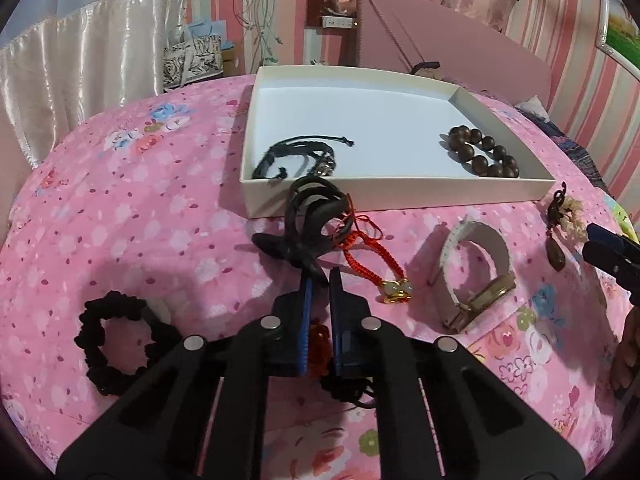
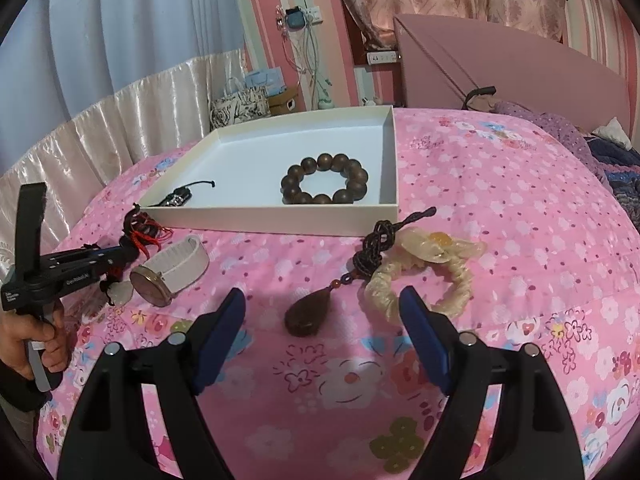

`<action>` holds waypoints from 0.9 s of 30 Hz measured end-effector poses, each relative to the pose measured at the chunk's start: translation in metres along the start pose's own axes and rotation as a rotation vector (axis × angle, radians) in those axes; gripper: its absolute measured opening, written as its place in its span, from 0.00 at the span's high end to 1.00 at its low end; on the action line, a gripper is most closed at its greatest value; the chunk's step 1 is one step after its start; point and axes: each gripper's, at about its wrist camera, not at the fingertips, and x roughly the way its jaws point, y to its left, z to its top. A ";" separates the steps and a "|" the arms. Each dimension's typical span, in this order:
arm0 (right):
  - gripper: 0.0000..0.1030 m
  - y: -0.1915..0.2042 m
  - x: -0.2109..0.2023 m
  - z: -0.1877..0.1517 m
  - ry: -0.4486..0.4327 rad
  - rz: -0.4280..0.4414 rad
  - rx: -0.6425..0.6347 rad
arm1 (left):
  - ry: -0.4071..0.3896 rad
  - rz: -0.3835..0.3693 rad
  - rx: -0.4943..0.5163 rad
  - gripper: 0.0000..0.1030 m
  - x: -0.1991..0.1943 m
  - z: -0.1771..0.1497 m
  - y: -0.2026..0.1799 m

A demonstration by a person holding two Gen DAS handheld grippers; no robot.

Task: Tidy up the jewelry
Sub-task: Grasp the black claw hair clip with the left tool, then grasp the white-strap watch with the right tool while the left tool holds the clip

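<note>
the left gripper (image 1: 320,276) has its blue jaws pinched together on a black cord bracelet (image 1: 316,216) that lies just in front of the white box (image 1: 400,192), tangled with a red braided one (image 1: 372,264); where one cord ends and the other starts is hard to make out. the right gripper (image 2: 322,312) hangs with jaws wide apart, holding nothing, over a dark teardrop pendant (image 2: 306,314) beside a cream scrunchie (image 2: 420,276). in the box lie a wooden bead bracelet (image 2: 324,179) and a black strap bracelet (image 1: 296,158), half hidden by the box wall from the right. a watch (image 1: 472,276) and a black scrunchie (image 1: 120,344) rest on the pink bedspread (image 2: 500,220).
</note>
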 end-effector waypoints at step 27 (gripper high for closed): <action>0.46 0.004 0.018 0.003 0.074 0.020 0.009 | -0.099 0.027 -0.108 0.98 -0.038 0.007 0.021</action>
